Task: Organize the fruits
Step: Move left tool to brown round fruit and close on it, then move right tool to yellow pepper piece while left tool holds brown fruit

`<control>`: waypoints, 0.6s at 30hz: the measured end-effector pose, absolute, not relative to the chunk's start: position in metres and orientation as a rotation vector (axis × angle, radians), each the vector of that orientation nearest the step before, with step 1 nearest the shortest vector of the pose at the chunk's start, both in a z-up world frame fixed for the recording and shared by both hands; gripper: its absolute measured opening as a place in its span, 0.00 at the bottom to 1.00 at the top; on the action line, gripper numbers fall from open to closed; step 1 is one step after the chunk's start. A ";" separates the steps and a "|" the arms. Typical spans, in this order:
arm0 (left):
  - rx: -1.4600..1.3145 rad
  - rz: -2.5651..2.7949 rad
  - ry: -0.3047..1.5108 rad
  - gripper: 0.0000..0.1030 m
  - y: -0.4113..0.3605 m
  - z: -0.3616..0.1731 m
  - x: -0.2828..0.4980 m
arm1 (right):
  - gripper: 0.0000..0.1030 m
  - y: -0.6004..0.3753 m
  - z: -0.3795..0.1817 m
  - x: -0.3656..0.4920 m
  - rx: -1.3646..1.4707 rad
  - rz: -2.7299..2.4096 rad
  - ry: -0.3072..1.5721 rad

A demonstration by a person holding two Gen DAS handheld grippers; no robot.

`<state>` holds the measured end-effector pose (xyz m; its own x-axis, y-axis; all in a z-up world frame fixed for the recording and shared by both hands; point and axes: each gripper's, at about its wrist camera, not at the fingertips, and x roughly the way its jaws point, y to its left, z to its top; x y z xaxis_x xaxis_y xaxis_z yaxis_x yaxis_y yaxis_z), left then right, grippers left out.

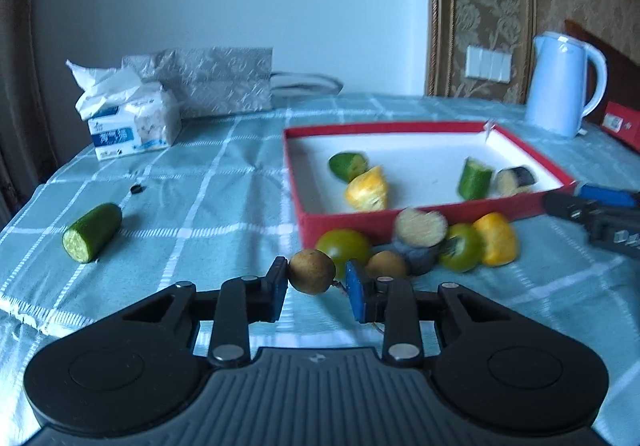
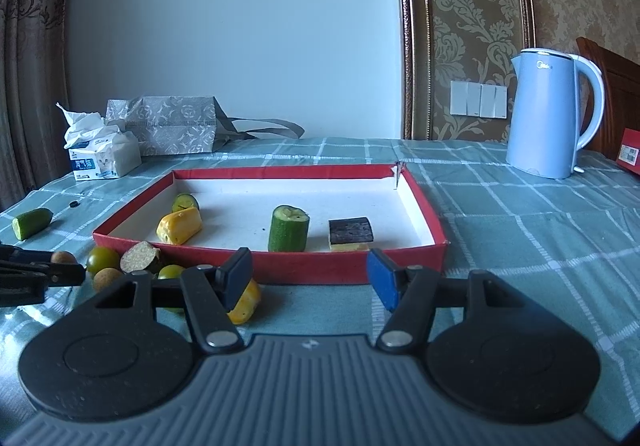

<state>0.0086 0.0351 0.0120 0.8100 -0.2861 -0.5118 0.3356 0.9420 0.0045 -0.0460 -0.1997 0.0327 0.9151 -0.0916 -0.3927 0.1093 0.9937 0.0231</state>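
Observation:
My left gripper (image 1: 316, 286) is shut on a small brown round fruit (image 1: 312, 271), held just above the cloth near the red box's (image 1: 340, 224) front left corner. Beside it lie a second brown fruit (image 1: 386, 265), two green tomatoes (image 1: 344, 248), eggplant pieces (image 1: 420, 228) and a yellow piece (image 1: 496, 239). The box holds cucumber pieces (image 2: 289, 229), a yellow piece (image 2: 179, 226) and an eggplant slice (image 2: 351, 233). My right gripper (image 2: 310, 278) is open and empty in front of the box (image 2: 320, 266), with a yellow piece (image 2: 245, 302) by its left finger.
A cucumber piece (image 1: 92, 232) lies alone on the checked cloth at the left. A tissue pack (image 1: 128, 122) and a grey bag (image 1: 216, 80) stand at the back. A blue kettle (image 2: 554, 112) stands at the back right, with a red box (image 2: 630, 152) beyond it.

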 end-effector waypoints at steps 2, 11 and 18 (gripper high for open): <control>0.078 -0.357 0.519 0.30 0.031 0.016 0.001 | 0.60 -0.201 0.032 -0.046 0.052 -0.110 0.406; 0.071 -0.383 0.500 0.30 0.010 0.010 -0.018 | 0.60 -0.199 0.032 -0.046 0.041 -0.102 0.408; 0.050 -0.399 0.513 0.30 0.014 0.006 -0.018 | 0.60 -0.193 0.028 -0.039 0.065 -0.021 0.466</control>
